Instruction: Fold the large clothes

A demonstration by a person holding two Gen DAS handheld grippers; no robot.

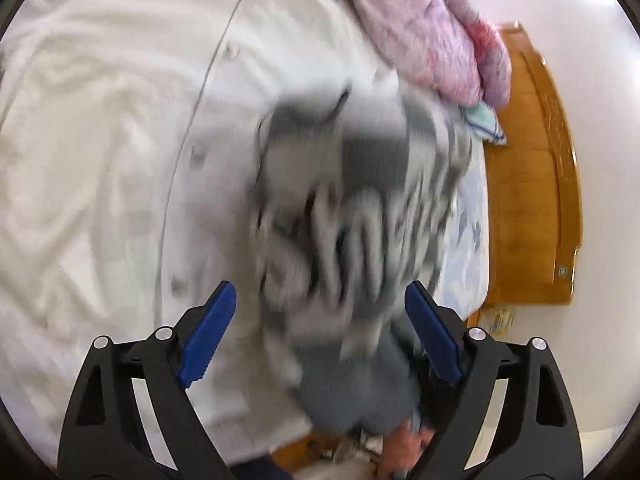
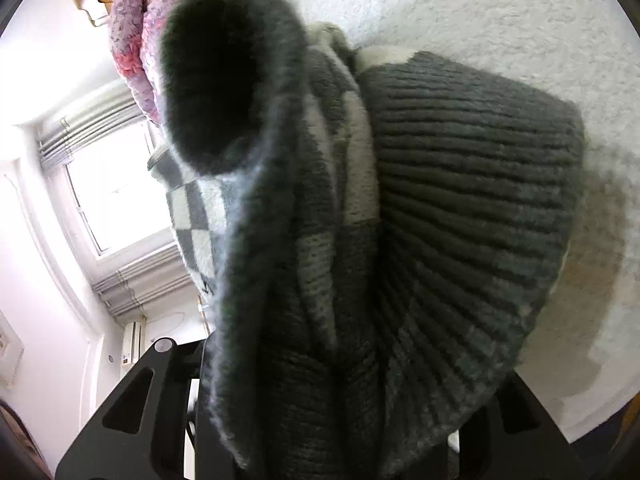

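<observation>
A grey and white checkered knit sweater [image 1: 352, 208] hangs bunched and blurred over the white bed cover [image 1: 100, 160]. My left gripper [image 1: 320, 320] is open, its blue pads [image 1: 208, 332] apart on either side of the sweater's lower part, not closed on it. In the right wrist view the sweater [image 2: 400, 240] fills the frame, with its ribbed hem and a dark sleeve opening close to the lens. My right gripper [image 2: 320, 420] is shut on the sweater; its fingertips are hidden under the knit.
A pink and purple quilt [image 1: 432, 32] lies at the head of the bed by a wooden headboard [image 1: 532, 184]. A window with blinds [image 2: 112, 208] shows at the left of the right wrist view. The fluffy white cover [image 2: 460, 4] lies behind the sweater.
</observation>
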